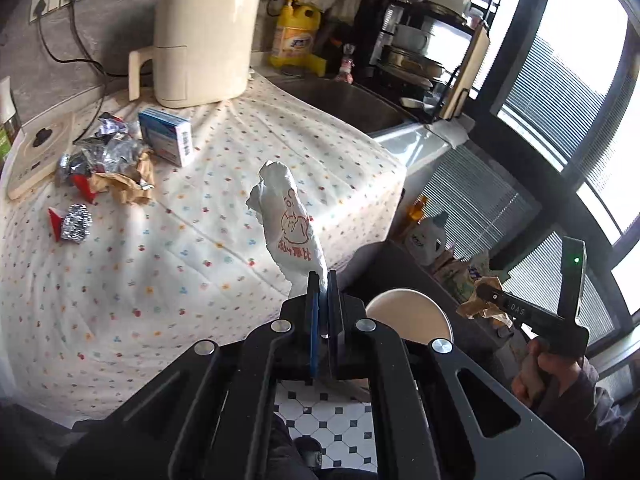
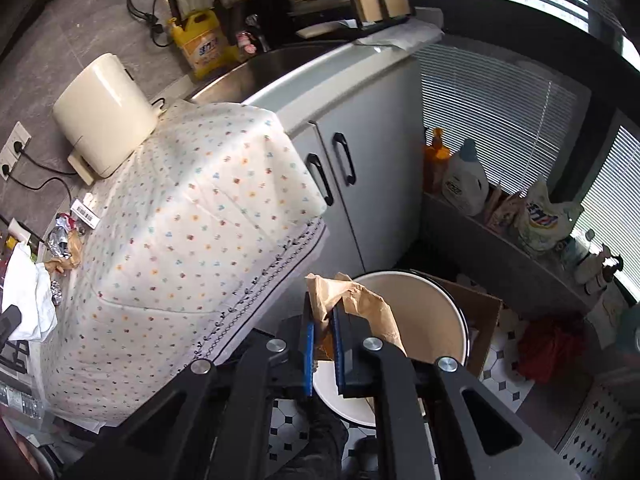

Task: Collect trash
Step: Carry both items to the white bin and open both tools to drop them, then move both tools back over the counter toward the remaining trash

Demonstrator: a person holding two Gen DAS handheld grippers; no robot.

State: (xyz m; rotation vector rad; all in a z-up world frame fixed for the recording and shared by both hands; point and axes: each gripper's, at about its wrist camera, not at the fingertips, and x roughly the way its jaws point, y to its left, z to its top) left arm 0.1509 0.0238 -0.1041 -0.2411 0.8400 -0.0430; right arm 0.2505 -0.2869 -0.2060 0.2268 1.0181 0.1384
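My left gripper (image 1: pixel 323 280) is shut on a white plastic bag with red print (image 1: pixel 290 224), held upright over the table's near right edge. My right gripper (image 2: pixel 324 316) is shut on crumpled brown paper (image 2: pixel 360 300), held above the cream waste bin (image 2: pixel 424 320); that gripper and its paper also show in the left wrist view (image 1: pixel 486 294). The bin shows in the left wrist view (image 1: pixel 408 312) just right of the left gripper. Foil wrappers, red scraps and brown paper (image 1: pixel 108 168) lie on the dotted tablecloth (image 1: pixel 180 260) at far left.
A blue and white box (image 1: pixel 166 136) lies beside the trash pile. A cream air fryer (image 1: pixel 204 44) stands at the back, with a yellow detergent bottle (image 1: pixel 296 36) and sink behind. A cardboard box (image 2: pixel 480 312) stands behind the bin. Bottles (image 2: pixel 464 180) line the window ledge.
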